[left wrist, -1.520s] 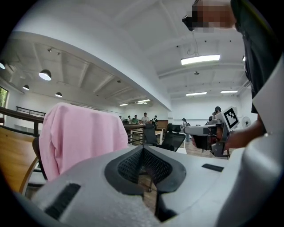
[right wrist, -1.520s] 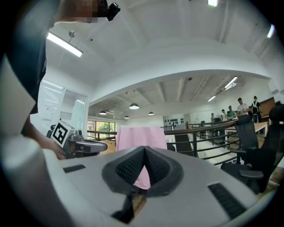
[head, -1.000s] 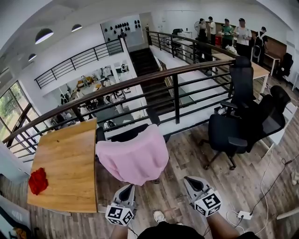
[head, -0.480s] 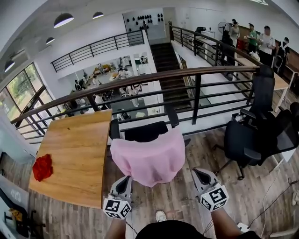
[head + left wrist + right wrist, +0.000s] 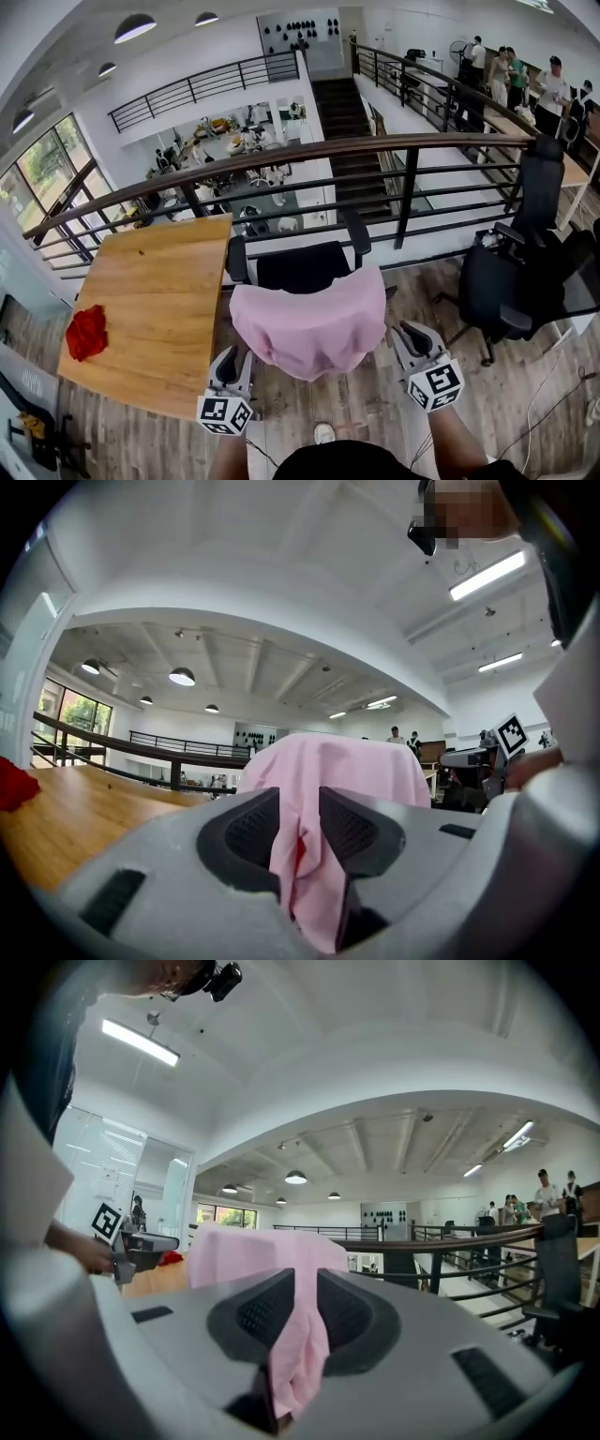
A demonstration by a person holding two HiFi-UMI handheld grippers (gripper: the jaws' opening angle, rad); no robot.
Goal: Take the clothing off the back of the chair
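While a red cloth [image 5: 86, 332] lies on the wooden table [image 5: 159, 309] at the left, the left gripper [image 5: 229, 356] is at the lower left edge of the pink garment [image 5: 309, 323]. Its jaws are opening, with a fold of that garment between them. The garment hangs over the back of the black chair [image 5: 300, 267]. At its lower right edge the right gripper [image 5: 411, 331] is opening too, with pink fabric between its jaws.

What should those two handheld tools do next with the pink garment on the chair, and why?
Probably close both: the left tool and right tool have jaws opening with the pink garment hanging between them, draped on the chair.
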